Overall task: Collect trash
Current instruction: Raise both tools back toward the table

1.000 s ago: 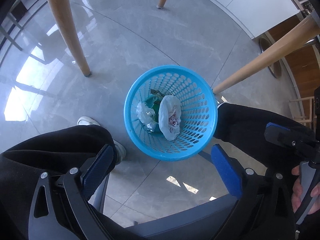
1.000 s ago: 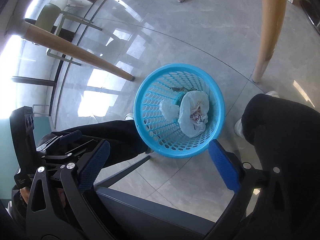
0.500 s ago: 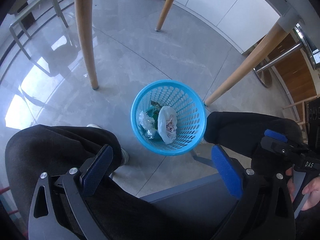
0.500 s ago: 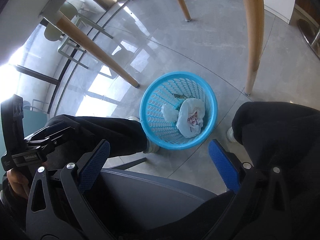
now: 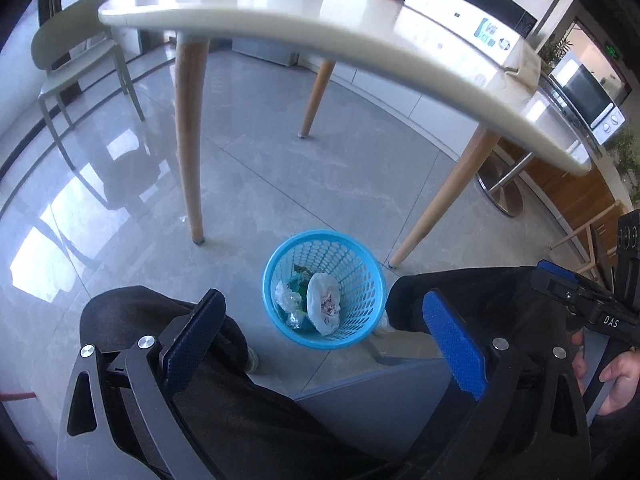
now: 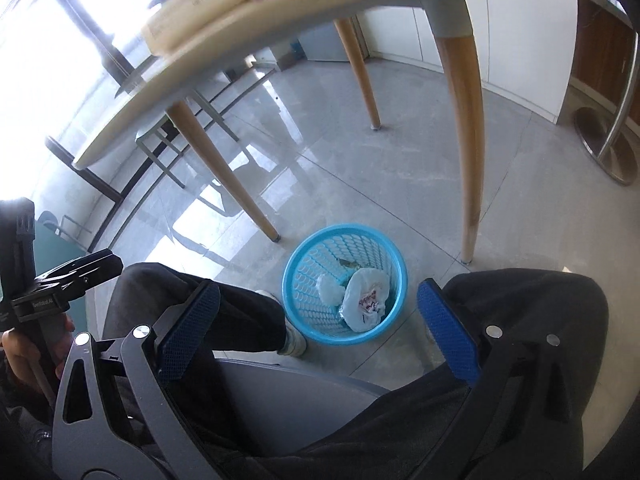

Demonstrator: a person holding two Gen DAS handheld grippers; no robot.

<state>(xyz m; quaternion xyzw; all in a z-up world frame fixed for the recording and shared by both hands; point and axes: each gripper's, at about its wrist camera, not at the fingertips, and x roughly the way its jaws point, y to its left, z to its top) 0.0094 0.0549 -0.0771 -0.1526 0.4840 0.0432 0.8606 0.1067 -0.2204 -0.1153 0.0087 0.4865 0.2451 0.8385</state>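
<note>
Both claws were spread wide and carried nothing: the left claw framed the lower middle of its view with blue pads far apart, and the right claw did the same in its own. Each was held above the seated person's dark-trousered knees, pointing down and forward — a resting pose, by my reading, that kept the floor ahead in sight. Between the pads, just above frame centre-bottom, stood the blue basket on the grey tiled floor, tucked between the person's feet so that it sat within easy reach of either arm. Inside it lay the trash: a crumpled white bag with red print, a clear plastic wad to its left, and something green beneath, too small to name. The right edge of the left view showed a hand gripping the other tool's handle. Further out, wooden legs rose to the pale counter arching across the top of both frames, with a white box on it near the upper right. More rubbish probably waited up there, though the counter's top was barely visible from so low an angle.
</note>
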